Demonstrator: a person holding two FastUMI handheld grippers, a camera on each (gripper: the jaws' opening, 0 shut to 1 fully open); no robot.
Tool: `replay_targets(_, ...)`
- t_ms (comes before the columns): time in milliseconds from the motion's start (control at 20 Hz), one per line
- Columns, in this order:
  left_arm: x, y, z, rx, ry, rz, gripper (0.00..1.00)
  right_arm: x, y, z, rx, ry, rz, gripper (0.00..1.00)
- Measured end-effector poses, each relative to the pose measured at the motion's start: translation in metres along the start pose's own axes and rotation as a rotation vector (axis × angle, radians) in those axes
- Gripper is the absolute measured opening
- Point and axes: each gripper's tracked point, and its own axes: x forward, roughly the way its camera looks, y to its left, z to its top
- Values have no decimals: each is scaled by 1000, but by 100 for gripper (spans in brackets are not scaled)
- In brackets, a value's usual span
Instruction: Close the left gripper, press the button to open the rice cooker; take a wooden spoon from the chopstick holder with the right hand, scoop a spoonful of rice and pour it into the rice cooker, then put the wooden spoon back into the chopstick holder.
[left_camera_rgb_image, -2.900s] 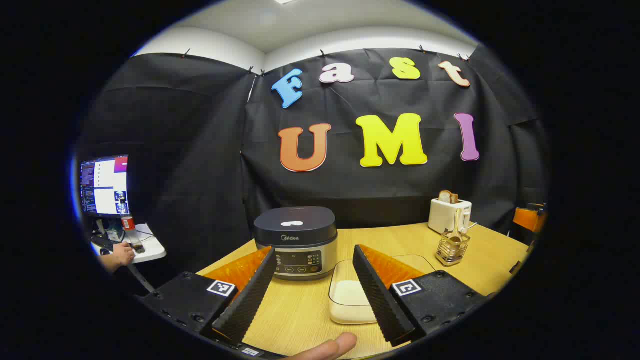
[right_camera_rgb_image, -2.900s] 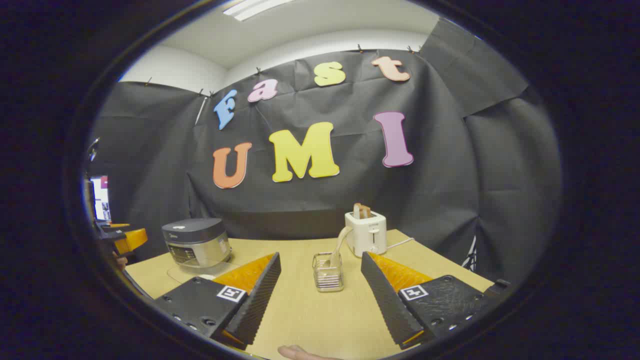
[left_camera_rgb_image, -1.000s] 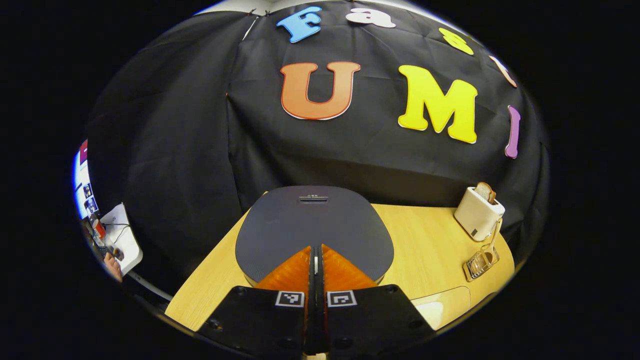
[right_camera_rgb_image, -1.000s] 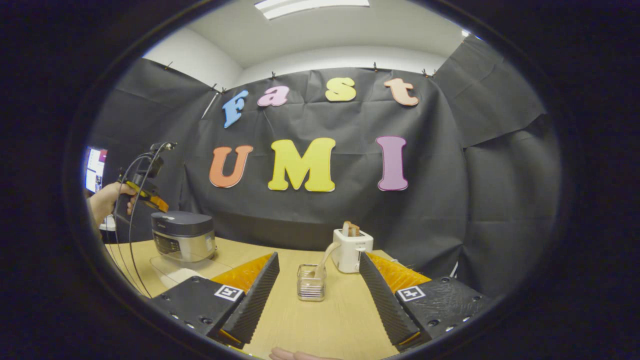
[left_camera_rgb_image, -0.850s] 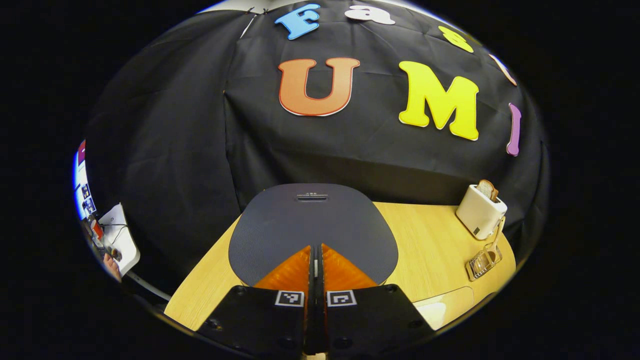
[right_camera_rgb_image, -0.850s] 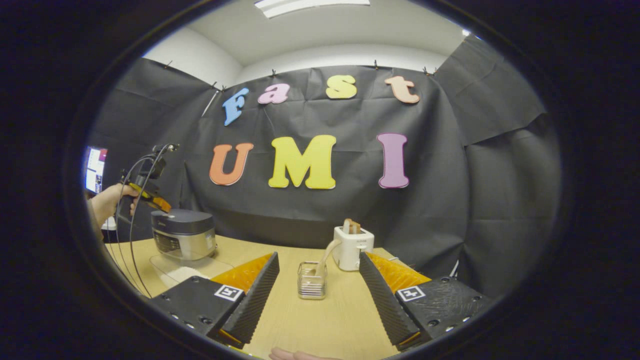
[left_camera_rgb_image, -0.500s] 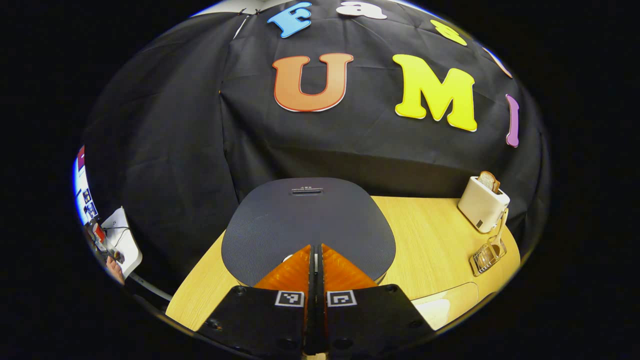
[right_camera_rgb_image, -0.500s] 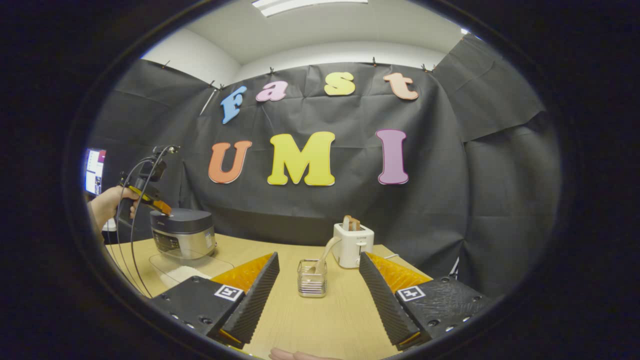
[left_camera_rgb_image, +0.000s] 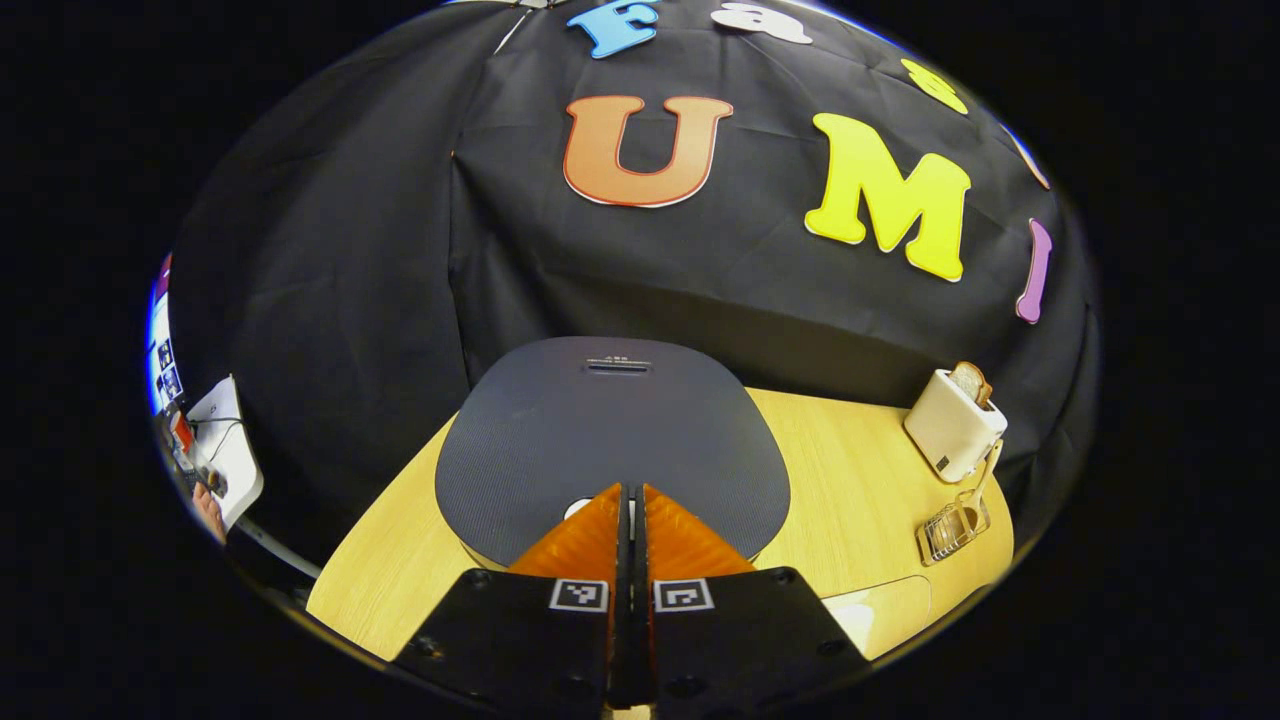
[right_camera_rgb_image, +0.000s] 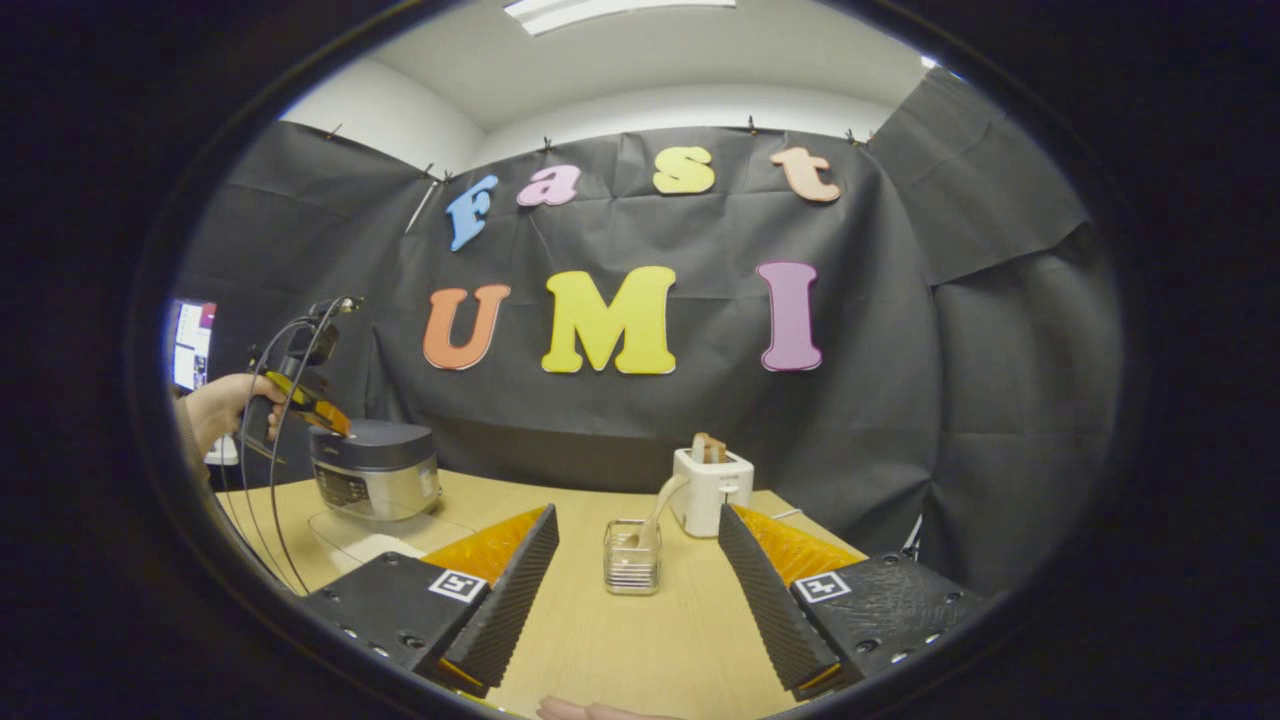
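- In the left gripper view the left gripper sits at the bottom centre, clenched, its two fingers pressed flat together with nothing between them.
- Its tips rest over the near edge of the cooker lid, right at the pale button that peeks out to the left of the fingers; actual contact with the button is hidden by the tips.
- The cooker lid is down and takes up the middle of that frame, on the wooden table.
- At the right edge of that frame stand the toaster and, just below it, the wire holder with the spoon leaning out toward the toaster.
- A clear tray shows at the lower right, cut off by the gripper body.
- In the right gripper view the right gripper is at the bottom, released, jaws spread wide and empty, above the table.
- The holder stands between its fingers farther back, spoon upright and tilted right, toaster just behind.
- At the left of that frame a hand holds the left gripper down onto the top of the cooker.
- The tray with rice lies in front of the cooker.
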Motion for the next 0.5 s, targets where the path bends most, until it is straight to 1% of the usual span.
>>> replay_targets(50, -6, 0, 0, 7, 4, 5, 3, 0, 1, -1, 11, 3, 8, 95)
replay_targets(100, -10, -2, 4, 18, -21, 2, 3, 2, 0, -7, 28, 14, 3, 96)
replay_targets(200, -22, -10, 25, 14, -119, -20, 8, 9, 0, -16, 46, 39, 3, 96)
replay_targets(250, -30, -15, 36, 16, -168, -32, 20, 11, 3, -19, 46, 49, 16, 96)
replay_targets(300, -38, -19, 45, 26, -210, -35, 24, 14, 3, -19, 47, 48, 23, 96)
replay_targets(350, -49, -27, 52, 44, -235, -51, 49, 17, 0, -19, 46, 46, 19, 96)
replay_targets(400, -62, -30, 52, 58, -266, -48, 75, 23, -4, -20, 41, 46, 12, 96)
replay_targets(450, -69, -29, 53, 62, -271, -20, 100, 28, -8, -22, 38, 49, 7, 96)
replay_targets(500, -71, -26, 49, 69, -266, 10, 99, 34, -11, -25, 39, 53, 3, 95)
